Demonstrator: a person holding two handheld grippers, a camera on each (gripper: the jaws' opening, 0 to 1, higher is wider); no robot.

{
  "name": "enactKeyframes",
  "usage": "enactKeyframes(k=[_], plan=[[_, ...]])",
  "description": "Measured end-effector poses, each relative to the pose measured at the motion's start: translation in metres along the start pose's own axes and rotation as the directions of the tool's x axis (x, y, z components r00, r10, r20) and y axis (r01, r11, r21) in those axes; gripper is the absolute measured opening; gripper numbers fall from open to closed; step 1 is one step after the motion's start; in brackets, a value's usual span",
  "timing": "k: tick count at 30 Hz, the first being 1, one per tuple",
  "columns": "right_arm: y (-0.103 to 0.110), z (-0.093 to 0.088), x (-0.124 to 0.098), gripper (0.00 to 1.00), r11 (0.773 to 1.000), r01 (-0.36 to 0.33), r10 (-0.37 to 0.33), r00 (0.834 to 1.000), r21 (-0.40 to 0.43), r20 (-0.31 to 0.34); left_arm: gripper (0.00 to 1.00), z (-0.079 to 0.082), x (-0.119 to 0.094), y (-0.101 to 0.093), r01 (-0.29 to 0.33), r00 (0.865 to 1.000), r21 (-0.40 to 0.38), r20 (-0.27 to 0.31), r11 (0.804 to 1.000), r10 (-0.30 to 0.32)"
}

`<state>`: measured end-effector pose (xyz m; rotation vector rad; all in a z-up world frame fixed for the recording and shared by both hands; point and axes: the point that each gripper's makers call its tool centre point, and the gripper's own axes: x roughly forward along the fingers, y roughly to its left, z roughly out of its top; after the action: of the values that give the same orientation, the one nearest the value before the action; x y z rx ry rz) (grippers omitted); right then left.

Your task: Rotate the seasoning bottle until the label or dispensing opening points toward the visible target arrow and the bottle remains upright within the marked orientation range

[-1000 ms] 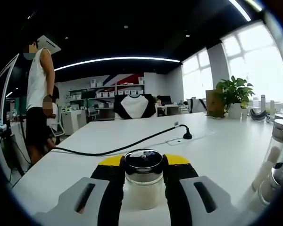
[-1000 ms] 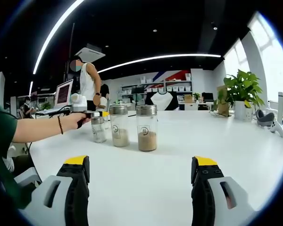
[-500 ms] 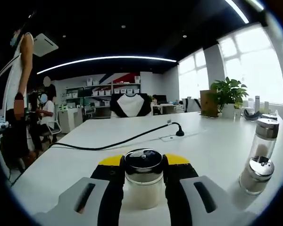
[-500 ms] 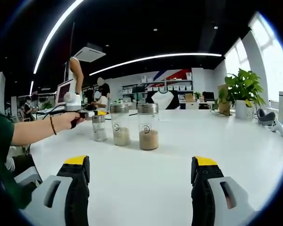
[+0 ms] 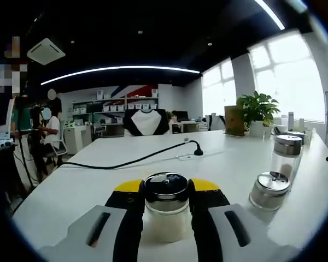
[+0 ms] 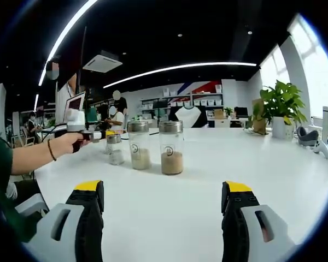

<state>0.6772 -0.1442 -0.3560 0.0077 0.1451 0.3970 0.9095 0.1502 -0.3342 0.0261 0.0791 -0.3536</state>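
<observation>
A small glass seasoning bottle [image 5: 165, 224] with a chrome lid stands upright on the white table [image 5: 98, 180]. My left gripper [image 5: 165, 188] is shut on it, its yellow-tipped jaws pressing both sides just below the lid. In the right gripper view the same small bottle [image 6: 115, 149] stands at the left of a row, with the left gripper [image 6: 96, 134] held on it by a person's hand [image 6: 71, 142]. My right gripper [image 6: 164, 192] is open and holds nothing, low over bare table well short of the row.
Two more bottles stand beside the held one: a medium bottle [image 6: 138, 145] [image 5: 268, 190] and a tall bottle [image 6: 171, 147] [image 5: 286, 155]. A black cable [image 5: 131, 161] crosses the table. A potted plant [image 5: 256, 111] stands far right. People stand by desks at the far left.
The left gripper view has swung round with the bottle still in its jaws, so the two other bottles sit further into view. In the right gripper view the hand and left gripper have turned leftward.
</observation>
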Motion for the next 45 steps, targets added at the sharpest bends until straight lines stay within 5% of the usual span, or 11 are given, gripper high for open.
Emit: enactKeyframes(k=[23,45], plan=[[0.006,0.006,-0.003,0.91,1.000,-0.004,0.004,1.000,-0.012,0.011,0.33,-0.003,-0.058,-0.032,0.045,0.999,0.002,0.011,0.999,-0.045],[0.007,0.007,-0.002,0.91,1.000,-0.017,0.018,1.000,-0.017,0.018,0.33,-0.002,-0.067,-0.038,0.083,0.996,-0.008,0.032,0.997,-0.082]])
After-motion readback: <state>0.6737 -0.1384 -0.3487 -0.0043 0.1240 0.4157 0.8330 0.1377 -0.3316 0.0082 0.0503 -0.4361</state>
